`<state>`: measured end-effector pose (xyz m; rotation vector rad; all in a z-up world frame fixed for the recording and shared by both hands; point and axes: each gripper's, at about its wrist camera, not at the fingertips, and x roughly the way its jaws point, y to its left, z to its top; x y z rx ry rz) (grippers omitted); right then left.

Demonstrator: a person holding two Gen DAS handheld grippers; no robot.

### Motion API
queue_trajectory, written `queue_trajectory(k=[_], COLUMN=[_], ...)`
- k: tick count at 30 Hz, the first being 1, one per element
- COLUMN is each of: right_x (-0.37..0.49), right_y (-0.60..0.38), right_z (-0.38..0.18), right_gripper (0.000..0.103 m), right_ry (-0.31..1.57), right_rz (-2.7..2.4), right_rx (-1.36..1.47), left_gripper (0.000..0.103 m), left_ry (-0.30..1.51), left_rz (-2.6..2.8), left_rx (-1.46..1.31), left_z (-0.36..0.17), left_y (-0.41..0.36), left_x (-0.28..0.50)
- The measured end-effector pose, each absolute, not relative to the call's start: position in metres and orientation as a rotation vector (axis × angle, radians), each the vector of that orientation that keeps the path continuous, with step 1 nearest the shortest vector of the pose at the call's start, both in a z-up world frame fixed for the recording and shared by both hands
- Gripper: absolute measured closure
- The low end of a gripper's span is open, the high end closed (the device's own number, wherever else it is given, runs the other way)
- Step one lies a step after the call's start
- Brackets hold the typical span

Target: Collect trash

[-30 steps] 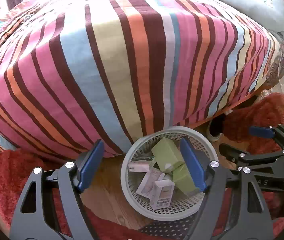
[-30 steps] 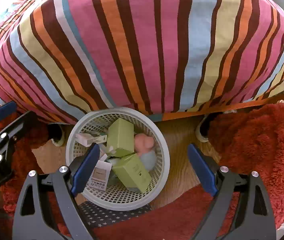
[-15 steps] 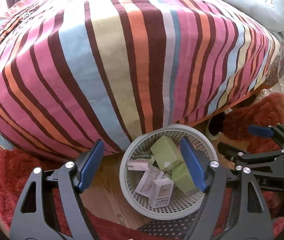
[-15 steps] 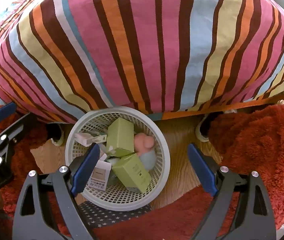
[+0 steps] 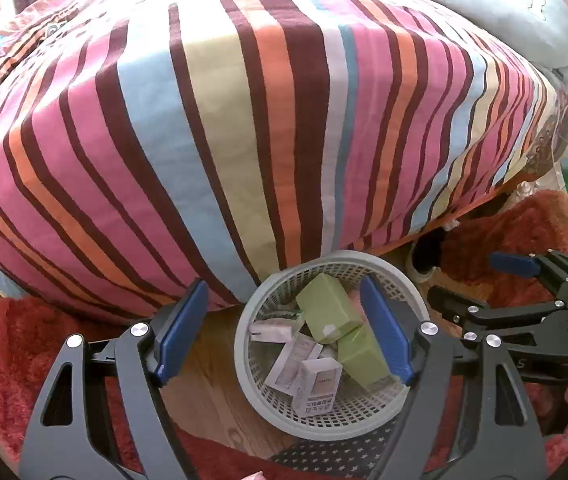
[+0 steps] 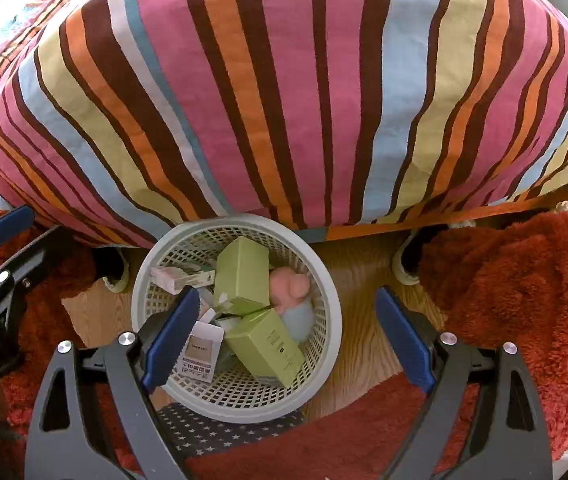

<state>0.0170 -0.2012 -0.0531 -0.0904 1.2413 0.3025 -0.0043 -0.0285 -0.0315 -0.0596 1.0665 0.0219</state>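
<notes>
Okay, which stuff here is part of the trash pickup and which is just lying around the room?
Part of the job:
white mesh basket
green boxes
white cartons
pink and blue soft item
left tongs, open
right tongs, open

Just lying about:
striped bedspread
red shaggy rug
shoes

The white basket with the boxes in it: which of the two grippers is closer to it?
Hard to call; the left looks marginally nearer. The open left gripper hangs above the basket, its right finger overlapping it. The open right gripper hovers similarly, its left finger overlapping the basket.
</notes>
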Motion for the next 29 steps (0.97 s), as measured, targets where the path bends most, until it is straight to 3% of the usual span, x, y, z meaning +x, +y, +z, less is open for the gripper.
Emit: queue_trajectory(k=[27, 29], right_x=[0.017, 0.017], right_y=[-0.204, -0.205], right_z=[-0.057, -0.056], right_gripper=[0.018, 0.018], right_ry=[1.249, 1.248], right_rz=[0.294, 0.295], right_rx=[-0.078, -0.079], left_gripper=[0.026, 0.016], left_ry=[1.1, 1.101], left_rz=[-0.013, -0.01], left_rx=[-0.086, -0.087], left_z=[-0.042, -0.043], left_y=[-0.027, -0.027], left_x=[-0.001, -0.002])
